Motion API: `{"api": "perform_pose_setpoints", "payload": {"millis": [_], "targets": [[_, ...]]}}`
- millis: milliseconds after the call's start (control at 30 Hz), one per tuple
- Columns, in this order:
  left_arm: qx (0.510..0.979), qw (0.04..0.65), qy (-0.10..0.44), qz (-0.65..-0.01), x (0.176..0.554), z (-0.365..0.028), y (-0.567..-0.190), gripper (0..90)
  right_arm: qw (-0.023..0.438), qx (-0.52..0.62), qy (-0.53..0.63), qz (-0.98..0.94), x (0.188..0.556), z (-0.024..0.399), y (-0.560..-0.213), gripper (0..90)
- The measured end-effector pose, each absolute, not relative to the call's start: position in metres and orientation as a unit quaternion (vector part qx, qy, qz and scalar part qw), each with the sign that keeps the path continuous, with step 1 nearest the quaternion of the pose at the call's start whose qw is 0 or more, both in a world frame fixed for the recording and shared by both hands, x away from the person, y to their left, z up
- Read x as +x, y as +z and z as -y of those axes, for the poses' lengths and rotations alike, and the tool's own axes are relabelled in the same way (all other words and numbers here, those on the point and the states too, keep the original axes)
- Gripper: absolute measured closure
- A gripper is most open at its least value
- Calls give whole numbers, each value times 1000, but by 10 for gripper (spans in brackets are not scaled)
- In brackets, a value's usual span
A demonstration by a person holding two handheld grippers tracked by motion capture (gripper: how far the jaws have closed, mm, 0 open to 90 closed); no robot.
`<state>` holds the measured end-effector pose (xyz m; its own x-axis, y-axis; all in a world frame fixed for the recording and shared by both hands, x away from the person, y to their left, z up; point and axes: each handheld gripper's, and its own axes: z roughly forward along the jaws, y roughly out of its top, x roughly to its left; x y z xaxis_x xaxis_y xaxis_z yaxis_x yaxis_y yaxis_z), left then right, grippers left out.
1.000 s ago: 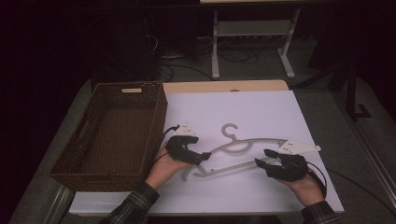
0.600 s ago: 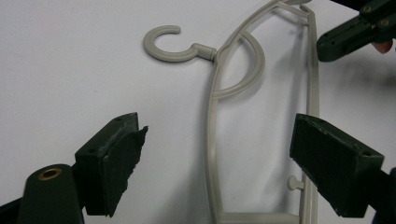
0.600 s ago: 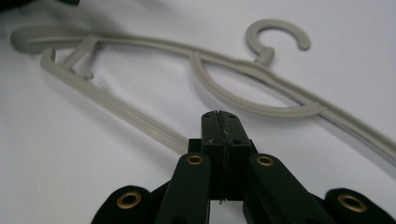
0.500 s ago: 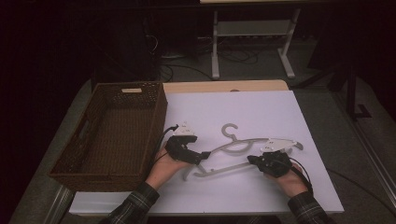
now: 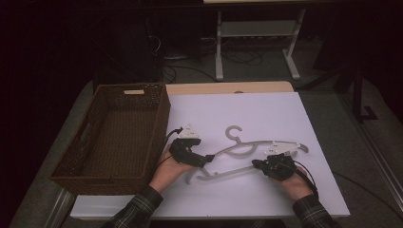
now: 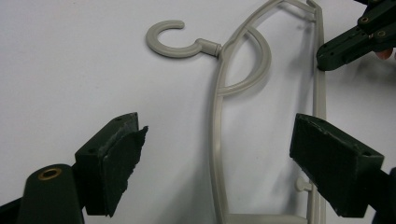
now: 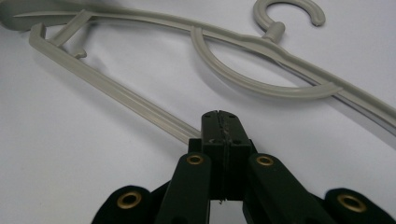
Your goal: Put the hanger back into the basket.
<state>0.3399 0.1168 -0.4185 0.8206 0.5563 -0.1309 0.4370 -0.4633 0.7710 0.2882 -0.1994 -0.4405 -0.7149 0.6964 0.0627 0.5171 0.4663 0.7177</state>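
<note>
**Hanger pinned at the bar, far end not yet gripped**

Grey plastic hanger (image 5: 256, 154) lies flat on the white surface (image 5: 266, 114), towards the near edge, hook pointing away from the person. Thin, springy, with an inner curved loop under the neck and a straight lower bar.

Right tool (image 5: 260, 165): jaws have just been closing and now stand pressed together on the lower bar (image 7: 140, 109); in the right gripper view the bar runs straight into the pinched pads. Grip sits well along the bar, not at its end.

Left tool (image 5: 207, 159): jaws wide apart, straddling the hanger's other end. In the left gripper view both the shoulder rail and the lower bar pass between the pads (image 6: 119, 154), neither pad touching plastic.

Judged step: take the second hold, then lift the hanger with both tools, likely towards the wicker basket (image 5: 157, 118) at the left of the surface.

How to do it well:
- Lower the left tool until its pads are level with the plastic before closing; closing high would skate over the top.
- Pick one member, or both together squarely. A pad catching one rail on its edge will flick it sideways.
- Hold the right grip steady meanwhile; a one-point pinch lets the hanger pivot.
- Lift both ends evenly; the thin frame will flex and twist.
- Mind the hook snagging the basket's weave at the rim.
</note>
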Motion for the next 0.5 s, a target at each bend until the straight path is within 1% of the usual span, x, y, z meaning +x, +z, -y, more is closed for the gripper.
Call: {"api": "perform_pose_setpoints", "payload": {"millis": [500], "targets": [[854,428,70,-286,343,-110,-421,167,111,366,362,-850,291,199,-446,896]]}}
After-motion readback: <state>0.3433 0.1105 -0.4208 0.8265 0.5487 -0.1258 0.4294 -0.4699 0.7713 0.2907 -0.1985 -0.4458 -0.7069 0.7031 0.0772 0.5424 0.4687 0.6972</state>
